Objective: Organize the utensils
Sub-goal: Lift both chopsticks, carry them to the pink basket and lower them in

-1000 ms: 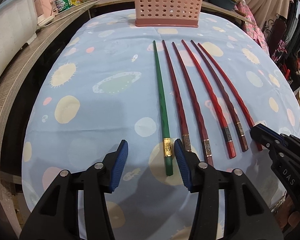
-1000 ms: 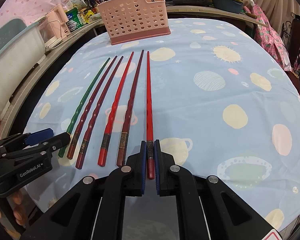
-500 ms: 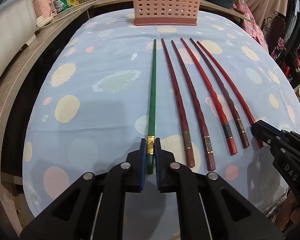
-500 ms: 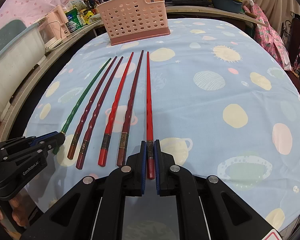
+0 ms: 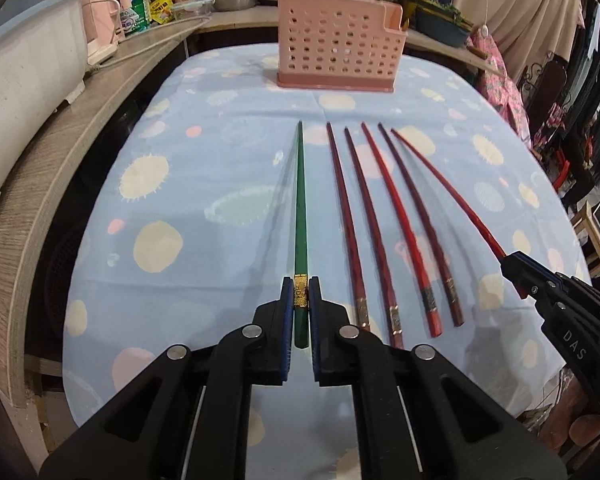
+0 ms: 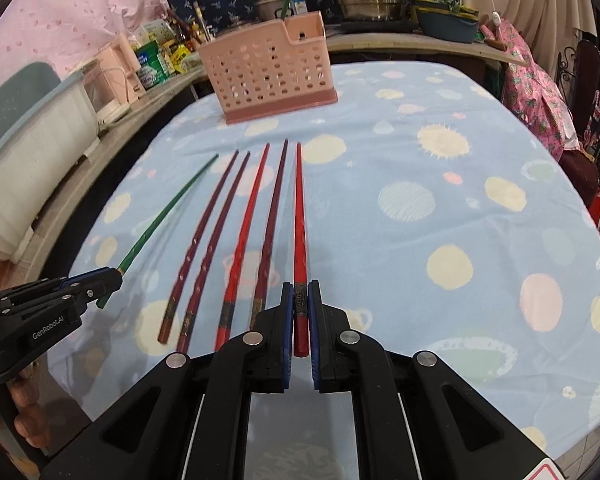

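Observation:
My left gripper (image 5: 301, 289) is shut on the thick end of a green chopstick (image 5: 300, 208), which hangs a little above the cloth, its tip pointing at the pink perforated basket (image 5: 338, 46). My right gripper (image 6: 300, 294) is shut on a bright red chopstick (image 6: 299, 216), also lifted off the cloth. Between them several red and dark red chopsticks (image 5: 396, 216) lie side by side on the blue cloth. In the right wrist view the left gripper (image 6: 112, 278) and green chopstick (image 6: 168, 210) appear at the left; in the left wrist view the right gripper (image 5: 512, 266) appears at the right.
The table wears a blue cloth (image 5: 220, 168) with pale circles. A wooden counter (image 5: 80, 120) runs along the left, carrying a white tub (image 5: 24, 92), bottles and pots. Clothes and a chair (image 6: 580, 80) stand to the right. A hand (image 6: 24, 420) shows at the lower left.
The left gripper closed on the green chopstick's thick end. Both grippers then rose, lifting the green and the bright red chopstick off the cloth.

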Demonstrator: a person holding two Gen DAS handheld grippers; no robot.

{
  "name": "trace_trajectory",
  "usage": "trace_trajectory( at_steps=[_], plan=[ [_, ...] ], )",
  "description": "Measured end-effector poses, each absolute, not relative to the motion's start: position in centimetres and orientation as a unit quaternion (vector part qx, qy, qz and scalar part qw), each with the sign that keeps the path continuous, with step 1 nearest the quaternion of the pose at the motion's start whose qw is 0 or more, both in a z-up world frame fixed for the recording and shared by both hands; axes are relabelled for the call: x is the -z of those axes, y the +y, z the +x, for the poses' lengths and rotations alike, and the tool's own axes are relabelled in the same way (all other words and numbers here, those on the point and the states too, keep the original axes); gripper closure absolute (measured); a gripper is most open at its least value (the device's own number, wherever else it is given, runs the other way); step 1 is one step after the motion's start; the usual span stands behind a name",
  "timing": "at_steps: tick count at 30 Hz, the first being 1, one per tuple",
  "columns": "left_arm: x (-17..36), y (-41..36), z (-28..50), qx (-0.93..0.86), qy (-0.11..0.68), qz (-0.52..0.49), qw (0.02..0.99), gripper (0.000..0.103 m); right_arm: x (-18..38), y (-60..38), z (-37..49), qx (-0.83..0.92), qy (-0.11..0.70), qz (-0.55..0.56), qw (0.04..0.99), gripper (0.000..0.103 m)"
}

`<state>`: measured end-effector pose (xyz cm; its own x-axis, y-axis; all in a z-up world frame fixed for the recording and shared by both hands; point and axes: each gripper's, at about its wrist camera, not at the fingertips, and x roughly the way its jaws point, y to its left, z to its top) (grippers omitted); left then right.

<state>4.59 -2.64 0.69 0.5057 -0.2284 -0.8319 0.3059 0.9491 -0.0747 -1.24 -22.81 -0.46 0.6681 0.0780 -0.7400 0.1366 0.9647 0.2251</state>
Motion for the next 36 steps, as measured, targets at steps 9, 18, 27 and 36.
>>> trace_trajectory(
  at_steps=[9, 18, 27, 36],
  plan=[
    [-5.9, -1.8, 6.4, 0.154, 0.426, 0.011, 0.891, 0.096, -4.5, -25.0, 0.1, 0.021, 0.352, 0.149, 0.924, 0.096],
    [-11.2, -1.7, 10.1, 0.146, 0.377, -0.011, 0.914, 0.096, -9.6, -26.9, 2.9, 0.022, 0.292, 0.157, 0.943, 0.096],
    [-14.7, -2.8, 14.3, 0.147, 0.344, -0.012, 0.927, 0.096, -12.2, -28.1, 6.5, 0.026, 0.267, 0.159, 0.950, 0.096],
    [-18.9, -3.9, 17.7, 0.157, 0.308, -0.018, 0.938, 0.096, -16.0, -29.8, 9.8, 0.019, 0.225, 0.182, 0.957, 0.096]
  ],
)
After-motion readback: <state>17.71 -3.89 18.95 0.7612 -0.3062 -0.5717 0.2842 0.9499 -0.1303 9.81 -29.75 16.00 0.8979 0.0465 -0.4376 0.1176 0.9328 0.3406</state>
